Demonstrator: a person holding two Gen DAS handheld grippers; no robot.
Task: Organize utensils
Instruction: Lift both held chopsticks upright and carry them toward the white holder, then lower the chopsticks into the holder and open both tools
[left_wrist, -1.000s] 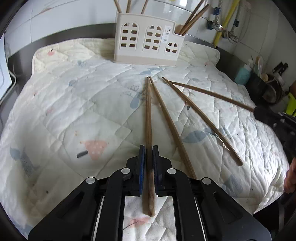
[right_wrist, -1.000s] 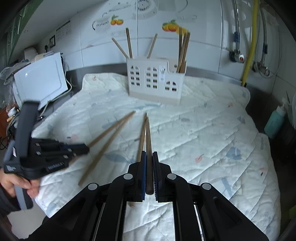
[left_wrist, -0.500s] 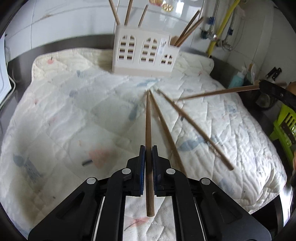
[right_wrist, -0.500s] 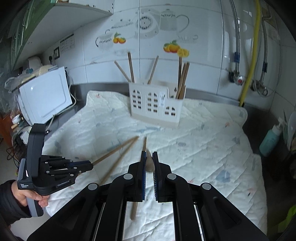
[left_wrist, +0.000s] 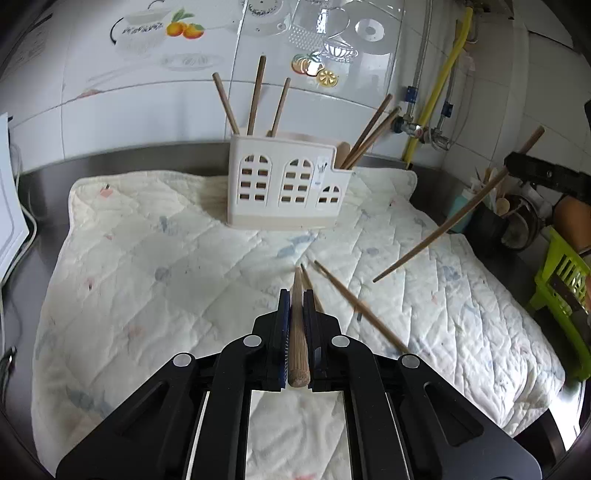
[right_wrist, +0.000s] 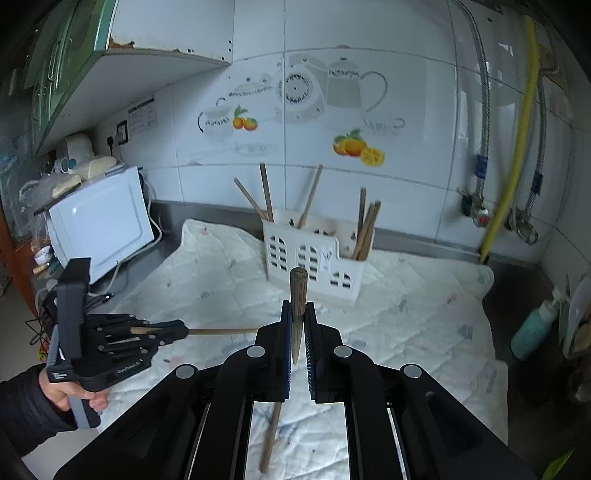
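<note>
Left claw (left_wrist: 295, 310) pinching one chopstick (left_wrist: 296, 325), lifted off the quilted mat (left_wrist: 147, 266). Right claw (right_wrist: 296, 321) clamped on another chopstick (right_wrist: 298, 295), tip hidden betw. the pads. Two loose chopsticks (left_wrist: 354, 306) lie mid-mat, blurred, partly behind the left claw. White holder (left_wrist: 284, 184) w/ more sticks stands at the bench's back edge.

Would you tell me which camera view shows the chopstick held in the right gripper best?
The left wrist view: there that chopstick shows along nearly its whole length, slanting above the quilt, clamped near its thick end by the right gripper. The right wrist view shows it foreshortened, mostly its blunt end between the fingers.
</note>
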